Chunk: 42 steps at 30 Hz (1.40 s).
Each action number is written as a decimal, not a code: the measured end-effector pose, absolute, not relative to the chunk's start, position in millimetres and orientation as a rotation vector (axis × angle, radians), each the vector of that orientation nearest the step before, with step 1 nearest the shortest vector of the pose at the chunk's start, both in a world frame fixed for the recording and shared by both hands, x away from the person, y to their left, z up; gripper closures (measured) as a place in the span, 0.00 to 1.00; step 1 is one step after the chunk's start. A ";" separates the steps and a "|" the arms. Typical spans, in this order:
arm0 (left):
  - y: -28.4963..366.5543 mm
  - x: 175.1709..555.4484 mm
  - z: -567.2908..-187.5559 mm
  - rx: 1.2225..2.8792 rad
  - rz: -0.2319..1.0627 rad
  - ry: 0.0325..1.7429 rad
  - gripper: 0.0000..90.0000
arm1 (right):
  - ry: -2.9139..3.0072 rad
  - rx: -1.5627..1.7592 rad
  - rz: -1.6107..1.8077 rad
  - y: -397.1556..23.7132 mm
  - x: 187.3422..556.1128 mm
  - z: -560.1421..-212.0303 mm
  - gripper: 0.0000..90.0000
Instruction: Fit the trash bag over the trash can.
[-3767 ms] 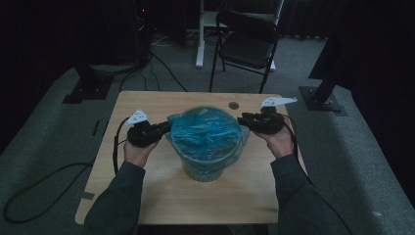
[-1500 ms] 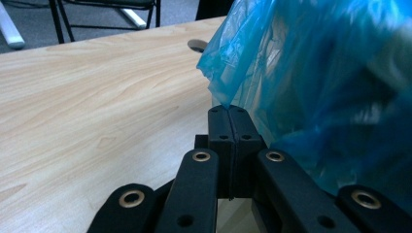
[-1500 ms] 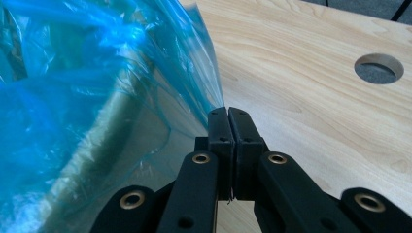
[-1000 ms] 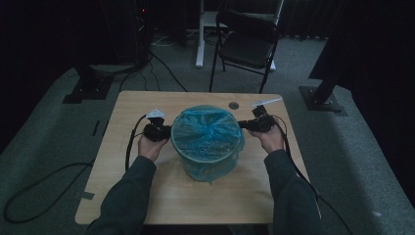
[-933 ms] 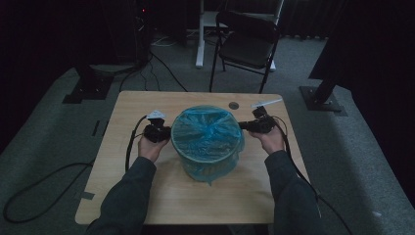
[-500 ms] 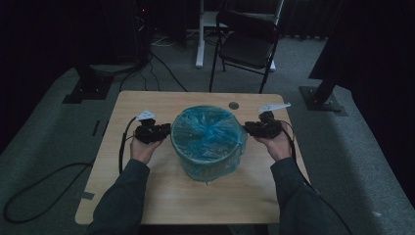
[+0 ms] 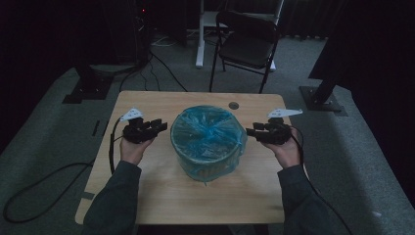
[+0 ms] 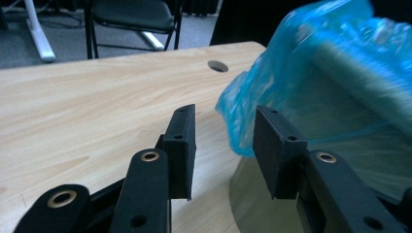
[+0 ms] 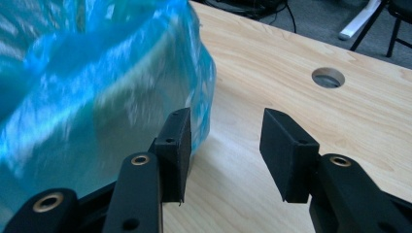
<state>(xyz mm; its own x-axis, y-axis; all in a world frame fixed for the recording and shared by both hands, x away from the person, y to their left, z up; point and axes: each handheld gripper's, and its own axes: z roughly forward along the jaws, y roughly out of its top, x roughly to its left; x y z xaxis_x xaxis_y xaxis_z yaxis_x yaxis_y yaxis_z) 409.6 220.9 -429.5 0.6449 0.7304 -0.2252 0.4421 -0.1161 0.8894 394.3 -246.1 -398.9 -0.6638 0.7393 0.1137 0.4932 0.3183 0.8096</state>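
Blue plastic liner (image 7: 208,128) is covering the bin (image 7: 209,164) sitting mid-table (image 7: 161,196), while the left gripper (image 7: 157,126) and right gripper (image 7: 253,132) are flanking it just beside its sides, their jaws having just been opening and now gaping with nothing between them.

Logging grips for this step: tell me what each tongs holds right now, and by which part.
Nothing is held. The left tongs and right tongs have just been opening, jaws apart and empty, beside the blue bag lining the bin.
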 end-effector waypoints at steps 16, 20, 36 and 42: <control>202.0 392.7 -372.9 1.802 0.373 0.763 0.68 | 2.340 1.118 1.255 -251.7 377.5 -424.5 0.59; 191.9 392.8 -363.1 1.846 0.370 0.713 0.68 | 2.346 1.120 1.248 -252.6 376.9 -426.6 0.59; 134.2 400.2 -341.1 2.045 0.313 0.523 0.75 | 2.372 1.123 1.231 -252.2 376.4 -434.2 0.59; 121.1 402.4 -338.5 2.077 0.301 0.485 0.81 | 2.370 1.125 1.236 -252.8 376.0 -434.3 0.59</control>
<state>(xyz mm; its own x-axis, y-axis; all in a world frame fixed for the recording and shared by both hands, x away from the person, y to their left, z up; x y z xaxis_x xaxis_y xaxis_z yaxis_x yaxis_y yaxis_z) 402.4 121.1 -338.5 0.8912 0.4531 0.0211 0.2199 -0.4723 0.8536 376.0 -252.8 -434.3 -0.6743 0.7269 0.1305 0.5229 0.3452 0.7794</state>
